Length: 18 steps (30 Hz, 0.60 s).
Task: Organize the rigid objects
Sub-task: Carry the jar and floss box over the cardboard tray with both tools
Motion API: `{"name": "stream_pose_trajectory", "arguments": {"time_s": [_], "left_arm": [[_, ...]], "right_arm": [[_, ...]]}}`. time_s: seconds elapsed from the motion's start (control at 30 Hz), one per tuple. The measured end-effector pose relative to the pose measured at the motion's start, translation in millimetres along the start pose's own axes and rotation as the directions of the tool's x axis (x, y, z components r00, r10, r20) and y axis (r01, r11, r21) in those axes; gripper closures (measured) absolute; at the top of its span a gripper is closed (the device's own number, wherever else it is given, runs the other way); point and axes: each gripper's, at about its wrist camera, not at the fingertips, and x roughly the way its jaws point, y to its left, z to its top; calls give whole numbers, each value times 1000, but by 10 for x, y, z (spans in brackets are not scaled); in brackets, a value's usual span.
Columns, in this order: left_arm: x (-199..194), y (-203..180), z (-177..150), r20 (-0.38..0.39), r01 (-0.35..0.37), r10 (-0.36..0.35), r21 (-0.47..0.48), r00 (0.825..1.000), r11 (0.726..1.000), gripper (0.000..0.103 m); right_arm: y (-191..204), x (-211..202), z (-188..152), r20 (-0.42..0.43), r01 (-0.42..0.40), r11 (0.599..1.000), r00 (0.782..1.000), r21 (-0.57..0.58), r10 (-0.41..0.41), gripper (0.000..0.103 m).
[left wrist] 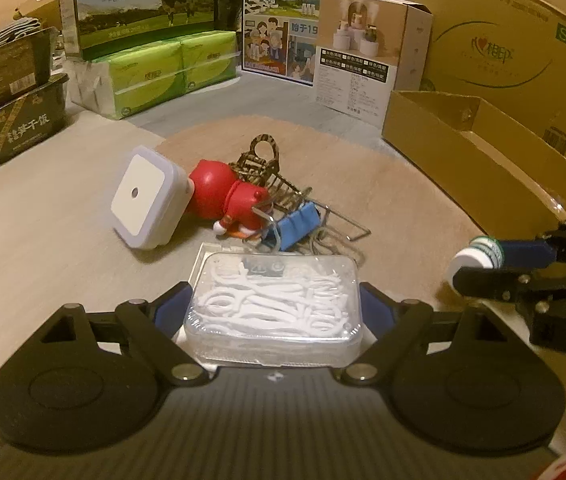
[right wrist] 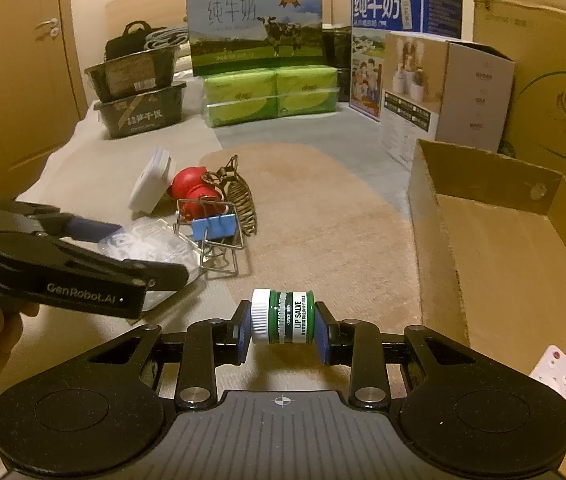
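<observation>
Left wrist view shows the left gripper (left wrist: 275, 308) with its two fingers on either side of a clear box of floss picks (left wrist: 275, 308). The blue pads sit right at the sides of the box, but it is hard to tell if they press on it yet. Just behind the clear box lies a pile: a white night light (left wrist: 145, 196), a red toy (left wrist: 227, 200), a blue binder clip (left wrist: 297, 226) and a brown hair clip (left wrist: 259, 160). To the right of the clear box, the right gripper (left wrist: 479, 260) carries a small jar.

Right wrist view shows the right gripper (right wrist: 283, 322) clenched on a green lip salve jar (right wrist: 283, 316) with a white lid. The jar lies sideways between the blue pads. The clear box (right wrist: 151, 244) is to the left of it, under the left gripper (right wrist: 147, 252). A cardboard box (right wrist: 483, 184) stands open to the right of the clear box, with a white remote (right wrist: 555, 368) at its near end.

The step in hand looks like picking things up to put away. Next, the jar likely needs to go over the cardboard box and be let go, and the left gripper needs a firm squeeze first.
</observation>
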Motion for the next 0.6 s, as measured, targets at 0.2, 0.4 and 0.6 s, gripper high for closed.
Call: {"name": "stream_pose_trajectory", "arguments": {"time_s": [0.2,0.4,0.6], "left_arm": [[-294,-84,-105,-1,-5,5,-31,1000,999,17],[-666,-232,-224,9,-3,4,-52,1000,999,17],[-1031,-421,-315,29,9,-7,-74,1000,997,17]], "right_arm": [[35,-251,-38,18,4,1000,1000,4,-5,71],[73,-602,-133,37,15,1000,999,20,-16,71],[100,-971,-253,50,28,999,998,39,-29,71]]}}
